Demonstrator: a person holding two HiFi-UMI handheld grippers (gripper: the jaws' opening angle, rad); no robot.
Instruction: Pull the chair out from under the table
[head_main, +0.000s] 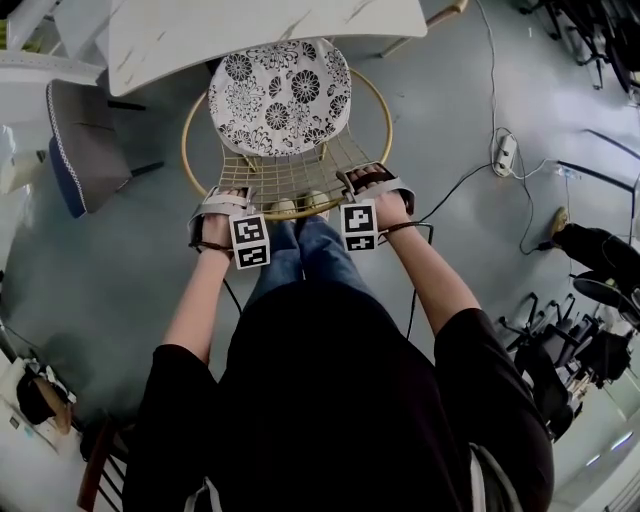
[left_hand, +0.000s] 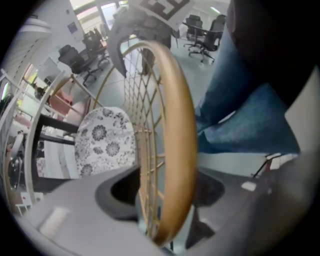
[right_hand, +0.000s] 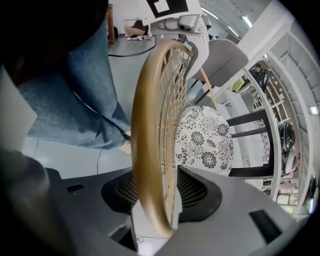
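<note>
To our left we see a grey chair (head_main: 85, 140) with white piping. On the grey floor (head_main: 450, 90) to our right lies a white power strip (head_main: 505, 155), with cables (head_main: 492, 80) running to it. We see black office chairs (head_main: 590, 350) clustered at far right.

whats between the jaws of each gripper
The chair rim runs between the left gripper's jaws and between the right gripper's too. The jaws are apart, not clamped. Each gripper view shows it.

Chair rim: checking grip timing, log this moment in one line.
left gripper: open astride chair rim | right gripper: open astride rim | seat partly under table
</note>
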